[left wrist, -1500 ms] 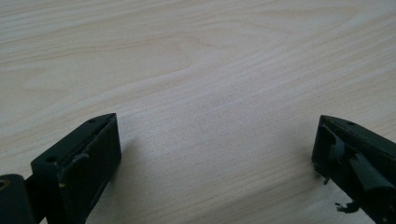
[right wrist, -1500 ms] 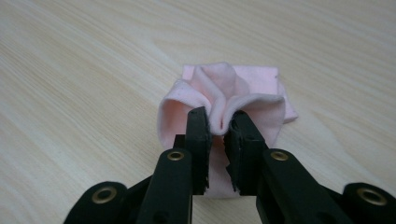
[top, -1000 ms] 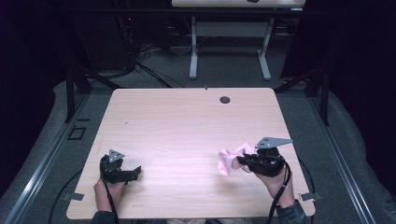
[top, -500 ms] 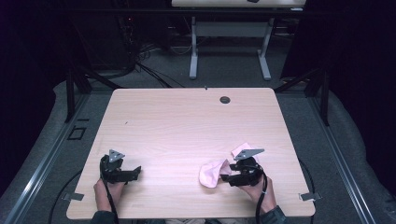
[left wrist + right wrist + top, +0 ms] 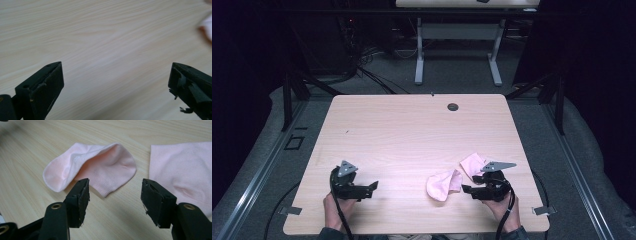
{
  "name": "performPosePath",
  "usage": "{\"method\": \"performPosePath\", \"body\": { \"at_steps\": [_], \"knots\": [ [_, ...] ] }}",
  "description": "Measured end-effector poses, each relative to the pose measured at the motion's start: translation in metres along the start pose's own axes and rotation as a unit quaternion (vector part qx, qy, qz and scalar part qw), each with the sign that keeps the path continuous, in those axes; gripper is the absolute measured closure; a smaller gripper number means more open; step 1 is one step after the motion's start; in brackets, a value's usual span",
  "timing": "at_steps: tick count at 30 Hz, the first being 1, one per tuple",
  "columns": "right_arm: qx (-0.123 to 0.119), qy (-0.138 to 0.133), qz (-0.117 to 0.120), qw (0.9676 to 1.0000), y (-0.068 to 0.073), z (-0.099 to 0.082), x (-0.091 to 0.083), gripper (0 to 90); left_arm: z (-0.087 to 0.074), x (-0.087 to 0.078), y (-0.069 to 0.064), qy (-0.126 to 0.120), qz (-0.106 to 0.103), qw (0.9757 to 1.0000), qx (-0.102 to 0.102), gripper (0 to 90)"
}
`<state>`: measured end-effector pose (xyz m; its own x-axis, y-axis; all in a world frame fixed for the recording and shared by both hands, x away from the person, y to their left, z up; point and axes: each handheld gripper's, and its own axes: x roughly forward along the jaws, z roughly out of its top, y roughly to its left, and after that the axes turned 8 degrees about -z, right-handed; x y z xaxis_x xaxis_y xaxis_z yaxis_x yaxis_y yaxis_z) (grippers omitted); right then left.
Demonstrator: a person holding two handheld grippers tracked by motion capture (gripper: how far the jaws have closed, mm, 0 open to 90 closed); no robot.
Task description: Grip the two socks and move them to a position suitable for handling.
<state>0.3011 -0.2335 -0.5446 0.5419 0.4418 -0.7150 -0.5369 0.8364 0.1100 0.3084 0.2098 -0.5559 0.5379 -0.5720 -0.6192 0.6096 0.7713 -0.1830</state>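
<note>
Two pink socks lie on the wooden table (image 5: 412, 130) near its front right. One sock (image 5: 443, 184) (image 5: 92, 170) is folded over on itself. The other sock (image 5: 472, 164) (image 5: 182, 167) lies flat beside it. My right gripper (image 5: 465, 189) (image 5: 113, 187) points left at the folded sock. Its jaws have just opened, they stand apart just short of the sock's cuff, and nothing is between them. My left gripper (image 5: 373, 186) (image 5: 116, 72) is wide open over bare wood at the front left, pointing right. A blurred pink sock edge (image 5: 207, 27) shows at the far right of the left gripper view.
A dark round cable hole (image 5: 453, 106) sits near the table's far edge. Black cables trail from both grippers over the front edge. Behind the table stands a white desk frame (image 5: 457, 45) on a dark floor.
My right gripper came down toward the front edge with a pink sock, opened and let it go on the table. My left gripper has shifted a little to the right.
</note>
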Motion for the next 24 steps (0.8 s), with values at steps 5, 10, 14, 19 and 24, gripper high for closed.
{"method": "performPosePath", "body": {
  "at_steps": [5, 10, 14, 19, 24],
  "knots": [
    [-0.001, 0.0, -0.002, 1.0, 0.003, 0.001, 0.006, 41.2, 0.014, 0.02, -0.05, 0.006, -0.077, 0.9953, 0.058, 0.5],
    [-0.014, 0.008, -0.004, 0.9999, 0.008, 0.003, 0.016, 44.4, 0.022, 0.044, -0.079, 0.024, -0.152, 0.9832, 0.098, 5.5],
    [-0.021, 0.009, -0.003, 0.9997, 0.01, 0.005, 0.021, 47.0, 0.026, 0.056, -0.098, 0.032, -0.177, 0.9758, 0.125, 11.0],
    [-0.034, 0.005, -0.003, 0.9994, 0.012, 0.006, 0.03, 50.1, 0.036, 0.07, -0.121, 0.053, -0.197, 0.9645, 0.168, 24.1],
    [-0.046, 0.007, 0.002, 0.9989, 0.017, 0.006, 0.039, 52.5, 0.038, 0.09, -0.137, 0.088, -0.202, 0.9544, 0.201, 36.4]
  ]
}}
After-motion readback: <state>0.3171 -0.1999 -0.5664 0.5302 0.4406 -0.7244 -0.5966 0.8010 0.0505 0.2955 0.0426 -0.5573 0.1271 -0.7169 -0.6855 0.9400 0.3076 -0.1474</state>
